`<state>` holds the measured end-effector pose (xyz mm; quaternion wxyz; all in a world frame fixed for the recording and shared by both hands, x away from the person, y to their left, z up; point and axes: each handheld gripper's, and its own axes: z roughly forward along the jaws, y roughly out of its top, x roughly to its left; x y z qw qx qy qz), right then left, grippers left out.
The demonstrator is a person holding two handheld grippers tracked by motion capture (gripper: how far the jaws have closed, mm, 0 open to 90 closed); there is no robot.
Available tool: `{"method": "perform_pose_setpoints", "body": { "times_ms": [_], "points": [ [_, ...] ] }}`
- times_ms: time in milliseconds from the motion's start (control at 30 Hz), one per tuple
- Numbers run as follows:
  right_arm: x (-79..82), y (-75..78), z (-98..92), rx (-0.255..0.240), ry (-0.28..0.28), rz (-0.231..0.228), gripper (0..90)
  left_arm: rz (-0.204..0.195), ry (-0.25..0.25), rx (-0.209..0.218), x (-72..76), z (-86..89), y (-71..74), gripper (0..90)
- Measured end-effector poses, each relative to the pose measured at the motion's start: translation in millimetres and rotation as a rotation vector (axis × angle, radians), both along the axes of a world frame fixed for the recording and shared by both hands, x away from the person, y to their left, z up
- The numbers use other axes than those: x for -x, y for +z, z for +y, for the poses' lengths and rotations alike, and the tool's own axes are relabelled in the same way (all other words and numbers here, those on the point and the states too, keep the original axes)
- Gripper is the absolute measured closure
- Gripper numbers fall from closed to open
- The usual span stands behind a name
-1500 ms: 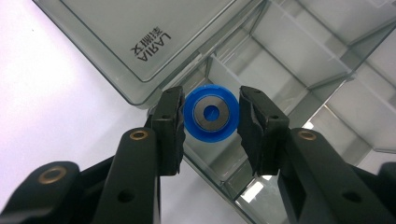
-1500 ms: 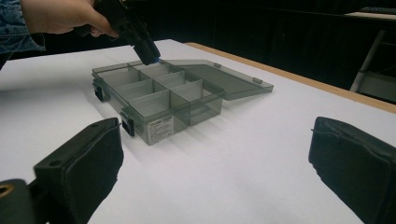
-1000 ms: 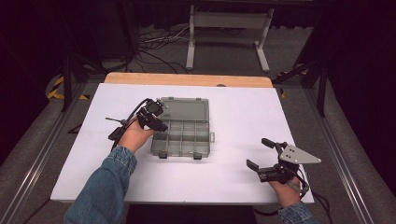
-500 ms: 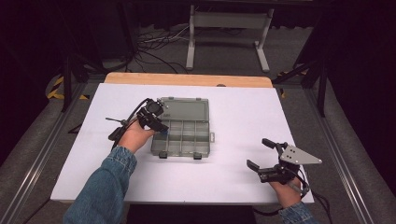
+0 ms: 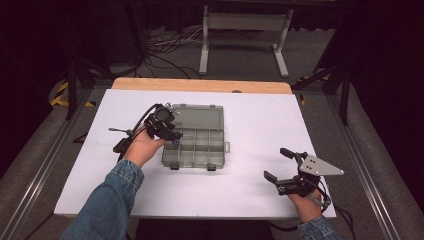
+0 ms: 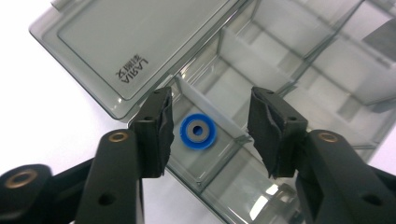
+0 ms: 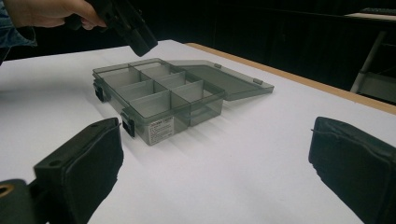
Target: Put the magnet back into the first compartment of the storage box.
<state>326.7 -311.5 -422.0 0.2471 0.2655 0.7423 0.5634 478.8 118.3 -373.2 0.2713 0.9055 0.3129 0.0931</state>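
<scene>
1. Worktop (image 5: pixel 250 200): white, carrying one smoked-plastic organiser box (image 5: pixel 197 142), lid open and lying flat behind it.
2. Left tool (image 6: pixel 210 133): jaws wide, holding nothing, poised above the box's near-left corner compartment.
3. Right tool (image 5: pixel 281 164): open, empty, resting well apart.
4. Blue washer (image 6: pixel 198 131): lying in that compartment; placement judged done, other compartments apparently empty.

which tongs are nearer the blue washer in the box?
Left. The left tongs hang open right over the blue washer in a left-side compartment of the box. The right tongs sit open near the table's front right, well clear of the box.
</scene>
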Motion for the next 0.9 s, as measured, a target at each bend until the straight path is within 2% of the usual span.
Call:
{"method": "perform_pose_setpoints", "body": {
  "times_ms": [133,233,300,433,767,900],
  "points": [
    [-0.5,0.1,0.2,-0.003,0.001,0.002,3.6,-0.035,-0.013,0.039,11.1,1.9,9.5,43.7],
    [-0.5,0.2,0.3,-0.005,0.0,0.001,3.6,-0.062,-0.012,0.066,19.4,3.4,15.9,33.2],
    [-0.4,0.2,0.3,-0.007,0.001,0.001,3.6,-0.076,-0.014,0.087,25.0,4.7,19.2,31.1],
    [0.3,0.3,-0.7,-0.009,-0.002,0.003,3.5,-0.129,-0.035,0.141,40.1,10.9,27.4,22.0],
    [1.1,1.5,-3.7,-0.016,-0.009,0.0,3.1,-0.207,-0.056,0.268,65.6,26.8,33.9,9.1],
    [0.7,1.8,-4.4,-0.019,-0.009,-0.003,2.9,-0.285,-0.069,0.327,77.5,36.4,32.4,5.2]
  ]
}}
